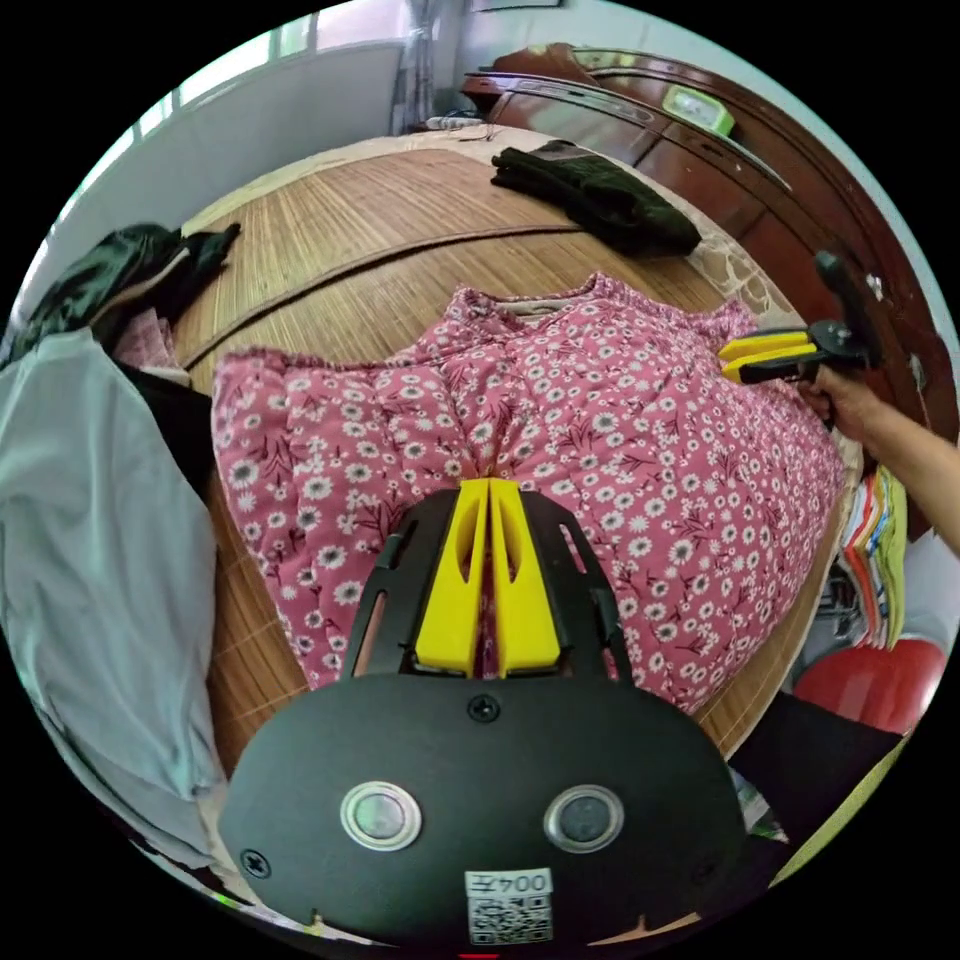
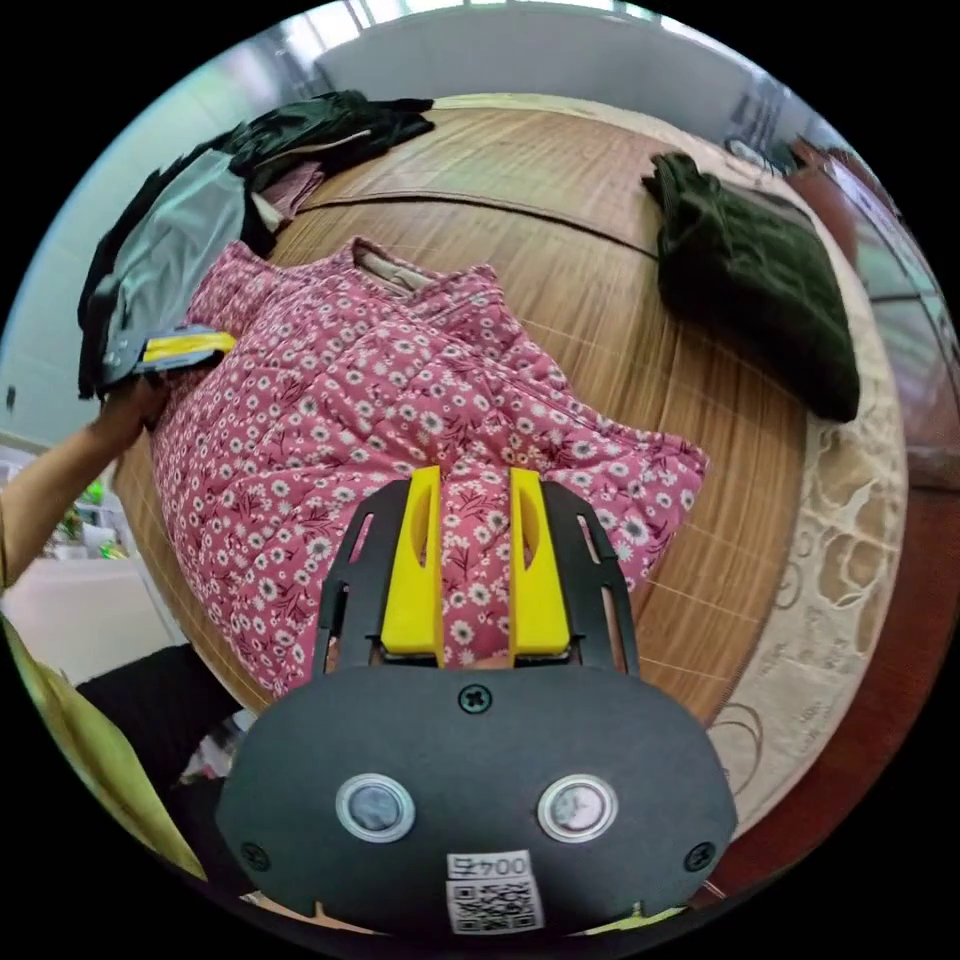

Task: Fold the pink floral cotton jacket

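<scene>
The pink floral quilted jacket (image 1: 600, 450) lies spread on a bamboo mat (image 1: 400, 220), collar at the far side. My left gripper (image 1: 488, 485) has its yellow jaws together, pinching a crease of the jacket near the middle of its near edge. In the right gripper view the jacket (image 2: 350, 420) runs under my right gripper (image 2: 475, 472), whose jaws stand a little apart with pink fabric filling the gap. The right gripper (image 1: 725, 358) sits at the jacket's right edge, held by a hand (image 1: 850, 400). The left gripper (image 2: 215, 343) touches the jacket's opposite edge.
A folded dark green garment (image 1: 600, 195) lies further along the mat (image 2: 560, 250), also seen as the dark green garment (image 2: 760, 280). A heap of grey and black clothes (image 1: 90, 500) borders the jacket's left side. A dark wooden headboard (image 1: 700, 150) runs behind. A red stool (image 1: 880, 680) stands beside the bed.
</scene>
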